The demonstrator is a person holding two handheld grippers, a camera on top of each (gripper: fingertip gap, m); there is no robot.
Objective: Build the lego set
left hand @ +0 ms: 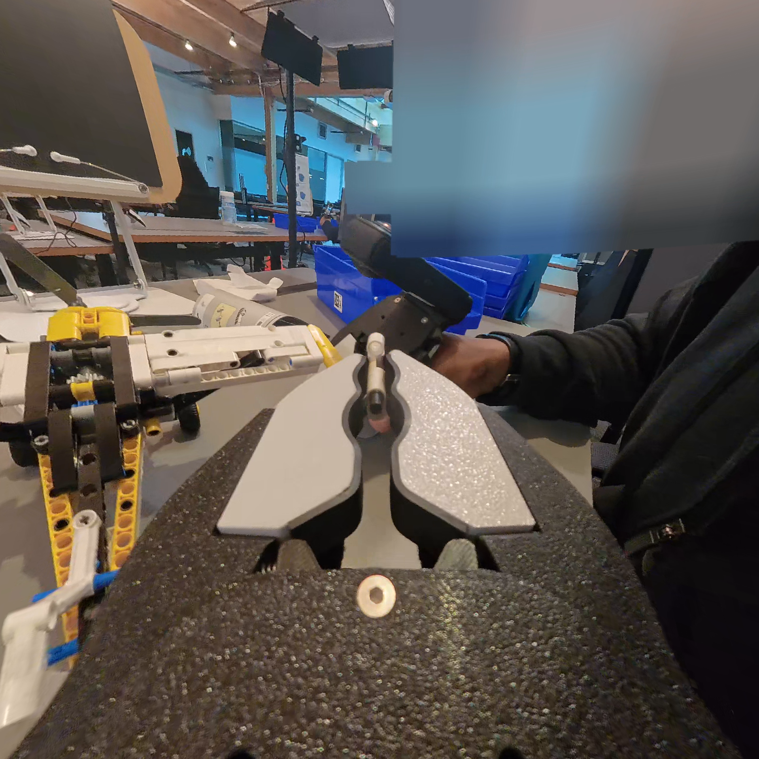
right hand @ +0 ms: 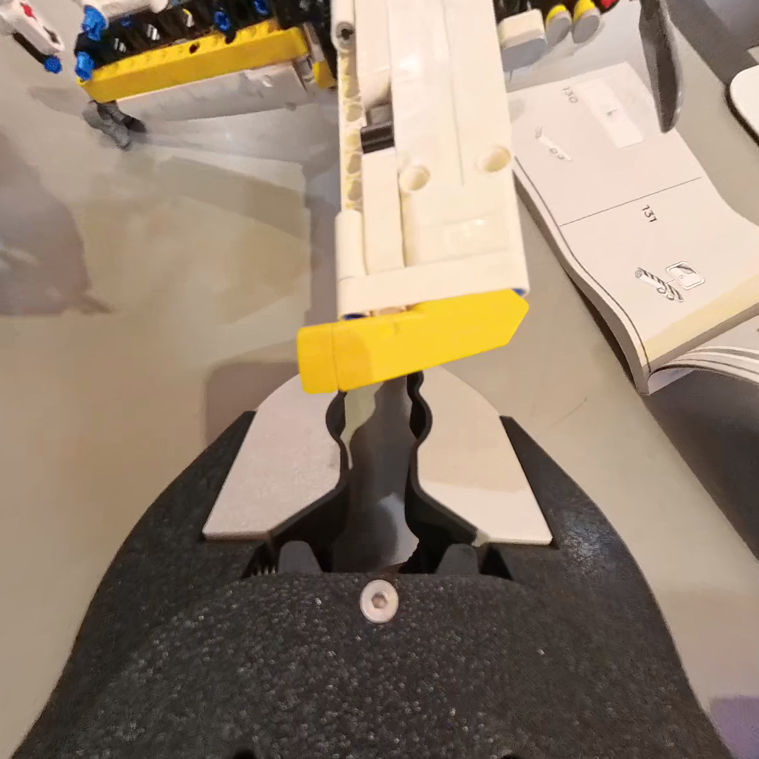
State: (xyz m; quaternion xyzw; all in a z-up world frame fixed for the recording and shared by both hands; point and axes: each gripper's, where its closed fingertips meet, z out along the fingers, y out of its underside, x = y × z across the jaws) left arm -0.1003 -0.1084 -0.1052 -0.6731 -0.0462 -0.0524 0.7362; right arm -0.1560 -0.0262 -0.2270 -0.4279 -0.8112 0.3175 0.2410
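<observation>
Left claw (left hand: 376, 369) clenched on a small white rod piece (left hand: 375, 371) with a black tip, both pads pressing its sides, rod pointing up and away. To its left, a white, yellow and black brick-built model (left hand: 123, 369) stands on the grey counter (left hand: 254, 406); blue bins (left hand: 349, 283) and a paper roll (left hand: 242, 314) behind. A hand (left hand: 468, 367) grips the other tool just beyond.

Right claw (right hand: 380, 394) released, jaws apart, nothing pressed between them. The model's yellow end block (right hand: 406, 341) sits just ahead of the tips, partly covering them; its white arm (right hand: 427, 164) runs away. An open booklet (right hand: 640, 230) lies to the right.
</observation>
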